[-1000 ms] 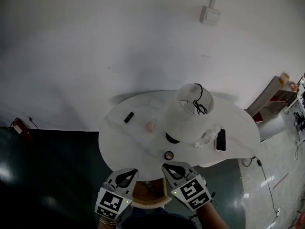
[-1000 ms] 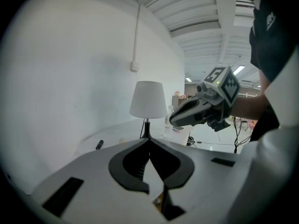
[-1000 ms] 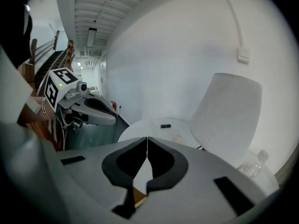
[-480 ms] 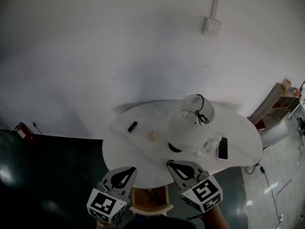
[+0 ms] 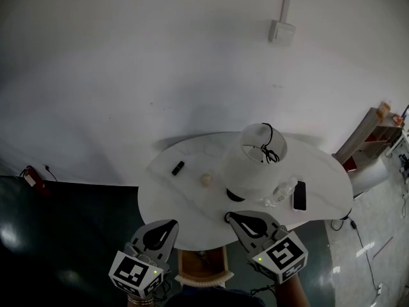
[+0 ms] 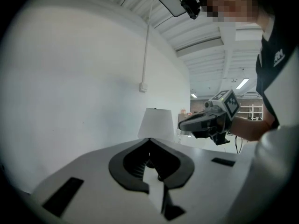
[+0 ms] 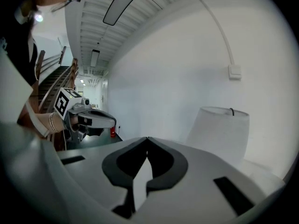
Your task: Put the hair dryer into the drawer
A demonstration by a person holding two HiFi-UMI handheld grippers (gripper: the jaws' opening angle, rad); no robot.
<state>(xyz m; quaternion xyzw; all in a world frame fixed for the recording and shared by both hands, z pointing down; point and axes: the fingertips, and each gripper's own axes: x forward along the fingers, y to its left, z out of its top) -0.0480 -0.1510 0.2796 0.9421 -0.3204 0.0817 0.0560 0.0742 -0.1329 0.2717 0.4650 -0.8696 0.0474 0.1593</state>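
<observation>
No hair dryer can be made out in any view. The drawer (image 5: 192,277) stands pulled out under the table's near edge, its wooden inside partly hidden between my grippers. My left gripper (image 5: 174,223) (image 6: 149,139) hangs in front of the table (image 5: 185,200), jaws shut with nothing between them. My right gripper (image 5: 228,216) (image 7: 147,138) is beside it at the table's near rim, also shut and empty. Each gripper shows in the other's view: the right gripper (image 6: 181,123) and the left gripper (image 7: 113,121).
On the round white table stand a white lamp (image 5: 255,162) (image 6: 158,123) (image 7: 219,132) with a black cord, a small black object (image 5: 177,167), a pale round item (image 5: 206,180), a clear bottle (image 5: 281,191) and a phone (image 5: 299,195). White wall behind; dark floor at the left.
Both grippers have risen toward the head camera and look larger and lower in the picture. The small round item at the table's near edge is now covered by the right gripper.
</observation>
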